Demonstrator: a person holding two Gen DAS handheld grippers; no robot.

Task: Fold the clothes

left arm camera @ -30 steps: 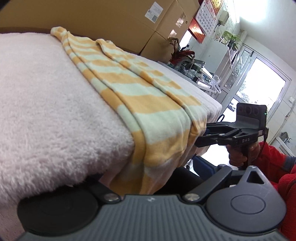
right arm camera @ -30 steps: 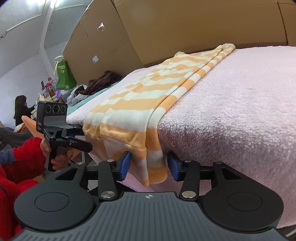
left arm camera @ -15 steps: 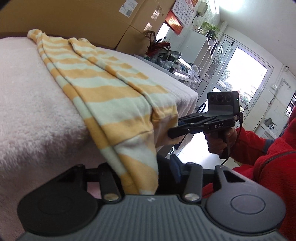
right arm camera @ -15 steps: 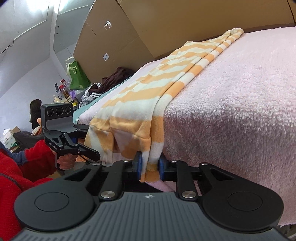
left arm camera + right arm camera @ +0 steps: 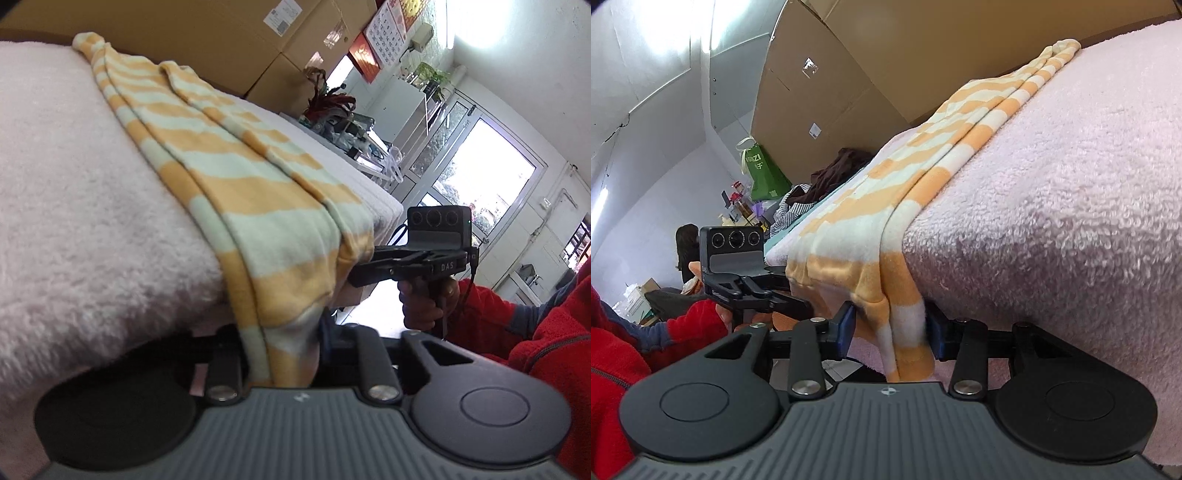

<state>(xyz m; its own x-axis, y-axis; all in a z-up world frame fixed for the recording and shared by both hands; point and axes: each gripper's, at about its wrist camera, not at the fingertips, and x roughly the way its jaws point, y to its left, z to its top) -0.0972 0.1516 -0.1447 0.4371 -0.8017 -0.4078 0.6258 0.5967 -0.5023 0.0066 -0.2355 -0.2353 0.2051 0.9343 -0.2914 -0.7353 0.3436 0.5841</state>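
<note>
An orange-and-white striped garment (image 5: 258, 192) lies folded lengthwise on a pink fleece-covered table (image 5: 92, 206), and its end hangs over the near edge. My left gripper (image 5: 280, 343) is open, with the left part of that hanging end filling the gap between its fingers. In the right wrist view the same garment (image 5: 923, 177) drops between the blue pads of my right gripper (image 5: 890, 332), which stand apart and open. Each gripper shows in the other's view, held by a hand in a red sleeve (image 5: 535, 332), at the garment's far corner.
Large cardboard boxes (image 5: 221, 37) stand behind the table. Dark and striped clothes (image 5: 842, 166) are piled at the table's left end beside a green bag (image 5: 761, 173). A glass door (image 5: 480, 166) and cluttered shelves are to the right. Another person (image 5: 683, 243) sits far left.
My right gripper closed on the hanging hem half a second ago and its pads have since parted. My left gripper has come up to the hem and narrowed around it.
</note>
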